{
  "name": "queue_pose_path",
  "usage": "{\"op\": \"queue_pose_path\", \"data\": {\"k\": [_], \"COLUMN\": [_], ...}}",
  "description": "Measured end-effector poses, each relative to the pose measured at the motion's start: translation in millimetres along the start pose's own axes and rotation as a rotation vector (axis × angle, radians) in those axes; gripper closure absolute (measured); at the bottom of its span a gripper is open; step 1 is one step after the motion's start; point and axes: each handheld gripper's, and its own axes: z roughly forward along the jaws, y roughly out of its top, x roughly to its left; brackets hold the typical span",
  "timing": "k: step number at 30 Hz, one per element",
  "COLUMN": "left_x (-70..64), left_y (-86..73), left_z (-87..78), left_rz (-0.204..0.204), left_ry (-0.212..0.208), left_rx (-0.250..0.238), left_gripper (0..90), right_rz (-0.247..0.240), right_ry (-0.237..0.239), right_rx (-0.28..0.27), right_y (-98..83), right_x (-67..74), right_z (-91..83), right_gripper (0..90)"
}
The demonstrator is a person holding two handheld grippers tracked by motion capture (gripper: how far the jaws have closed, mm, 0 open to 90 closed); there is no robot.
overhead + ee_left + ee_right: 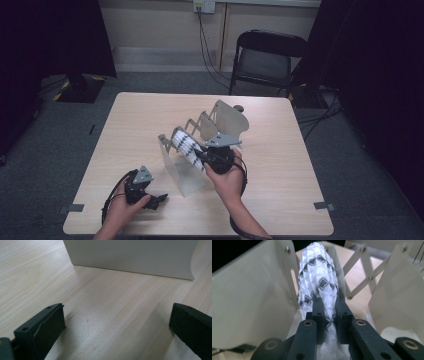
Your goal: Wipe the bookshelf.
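The right gripper (329,312) pinches the patterned cloth (318,277) over the folding rack (175,167) at twelve o'clock — apparently to slot it between panels — while the left gripper (117,325), fingers (45,325) spread, idles on the counter (112,302).

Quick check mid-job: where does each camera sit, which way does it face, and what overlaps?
High view: above the near edge, looking forward and down on the table; both forearms, left gripper, right gripper.
Left gripper view: low over the tabletop, open jaws facing the rack.
Right gripper view: inside the rack, jaws pinching the patterned cloth.
Shared: all three show the rack.

Pale wooden table (280,165) under white folding rack (220,122)
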Motion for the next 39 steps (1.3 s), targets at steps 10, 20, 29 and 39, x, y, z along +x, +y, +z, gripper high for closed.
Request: {"op": "queue_pose_path", "data": {"k": [10,20,29,39], "left_x": [0.0,0.0,0.0,0.0], "left_y": [0.0,0.0,0.0,0.0], "left_z": [0.0,0.0,0.0,0.0], "left_rz": [0.0,0.0,0.0,0.0], "left_ry": [0.0,0.0,0.0,0.0], "left_rx": [0.0,0.0,0.0,0.0], "left_gripper": [0.0,0.0,0.0,0.0], "right_rz": [-0.031,-0.022,0.017,0.02], "right_ry": [-0.034,-0.06,-0.071,-0.01], "right_rx": [0.013,0.081,0.159,0.194], "right_y": [6.2,-19.4,-49.2,-71.9], "right_x": [0.7,7.9,4.2,2.8], "right_z": [4.2,27.5,47.8,54.0], "right_gripper": [80.1,80.1,80.1,73.1]}}
